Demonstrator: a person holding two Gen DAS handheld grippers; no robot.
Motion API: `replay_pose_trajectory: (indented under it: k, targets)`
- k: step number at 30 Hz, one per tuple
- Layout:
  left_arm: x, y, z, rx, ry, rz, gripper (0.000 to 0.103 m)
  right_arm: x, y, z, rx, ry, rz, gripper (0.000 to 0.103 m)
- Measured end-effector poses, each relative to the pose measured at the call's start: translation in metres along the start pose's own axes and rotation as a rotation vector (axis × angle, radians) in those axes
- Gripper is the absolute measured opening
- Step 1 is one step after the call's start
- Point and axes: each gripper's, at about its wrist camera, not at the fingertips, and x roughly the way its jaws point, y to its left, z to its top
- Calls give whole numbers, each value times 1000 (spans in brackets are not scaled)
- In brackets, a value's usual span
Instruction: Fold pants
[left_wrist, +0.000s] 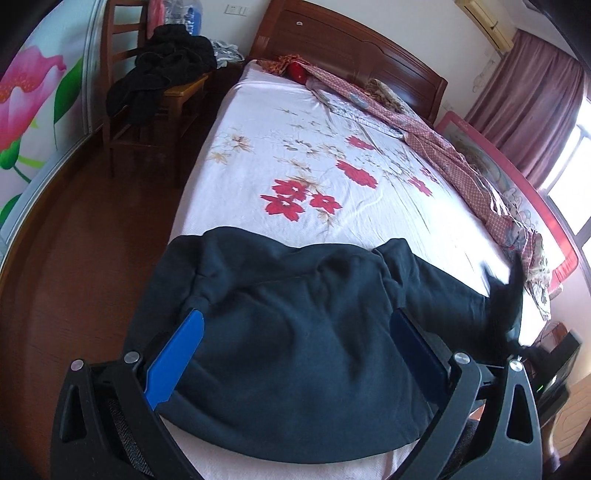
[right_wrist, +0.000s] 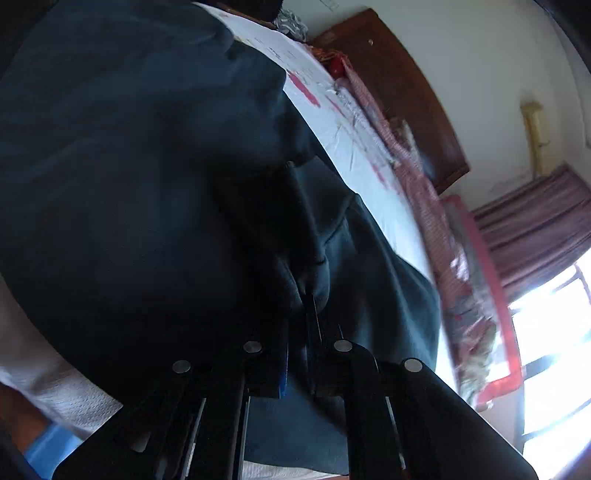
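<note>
The dark pants (left_wrist: 288, 332) lie on the bed (left_wrist: 295, 155). The left tongs (left_wrist: 295, 325) are spread wide over them. The right tongs (right_wrist: 303, 295) pinch a fold of the pants.

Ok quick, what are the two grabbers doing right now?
Left gripper: open, over the dark pants, not pinching them.
Right gripper: shut on the pants' fabric.

A wooden-framed bed (left_wrist: 354, 44) with a white sheet (left_wrist: 280, 122) printed in red flowers carries dark pants (left_wrist: 295, 332) bunched at its near end. A pink patterned quilt (left_wrist: 443, 147) lies crumpled along the far side, with a red pillow (left_wrist: 297, 72) near the headboard.
</note>
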Motion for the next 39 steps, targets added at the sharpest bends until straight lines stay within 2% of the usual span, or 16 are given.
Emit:
replay_pose_trajectory:
  k: [3, 8, 10, 12, 14, 15, 16, 17, 19, 21, 24, 26, 28, 29, 34, 39]
  targets:
    - [-3, 17, 0, -36, -3, 14, 101, -9, -34, 4, 138, 3, 50, 8]
    - [-4, 37, -4, -99, 2, 27, 101, -57, -72, 15, 219, -127, 64, 8]
    - [-1, 40, -6, -118, 5, 29, 101, -63, -52, 17, 121, -126, 58, 8]
    - [2, 39, -8, -121, 9, 24, 101, -45, -8, 11, -62, -36, 108, 17]
    - [6, 36, -9, -121, 23, 17, 101, -47, 19, -1, -172, -70, 23, 21]
    - [9, 34, -9, -123, 31, 8, 101, -52, 17, -1, -176, -70, 29, 21]
    - [9, 33, -10, -124, 38, -1, 101, -57, 6, 1, -127, -64, 92, 22]
    - [7, 32, -9, -121, 39, -8, 101, -65, -8, 4, -54, -69, 153, 35]
    - [1, 31, -8, -98, 18, 0, 101, -84, -41, 10, 117, -114, 237, 48]
    - [-3, 36, -7, -95, 6, 14, 101, -89, -76, 15, 304, -120, 299, 48]
    - [-5, 51, -7, -118, 9, 35, 101, -74, -108, 21, 530, -89, 285, 48]
    - [-6, 61, -9, -123, 13, 55, 101, -52, -94, 28, 525, -32, 331, 48]
    - [-9, 71, -10, -127, 11, 70, 101, -14, -55, 30, 409, 99, 380, 48]
    - [-11, 77, -10, -128, 10, 72, 101, -20, -51, 26, 443, 48, 347, 48]
    - [-15, 105, -2, -91, 16, 54, 101, -13, -66, 19, 556, 98, 428, 49]
    - [2, 108, 21, 74, -12, -56, 101, -3, -51, 23, 552, 133, 427, 50]
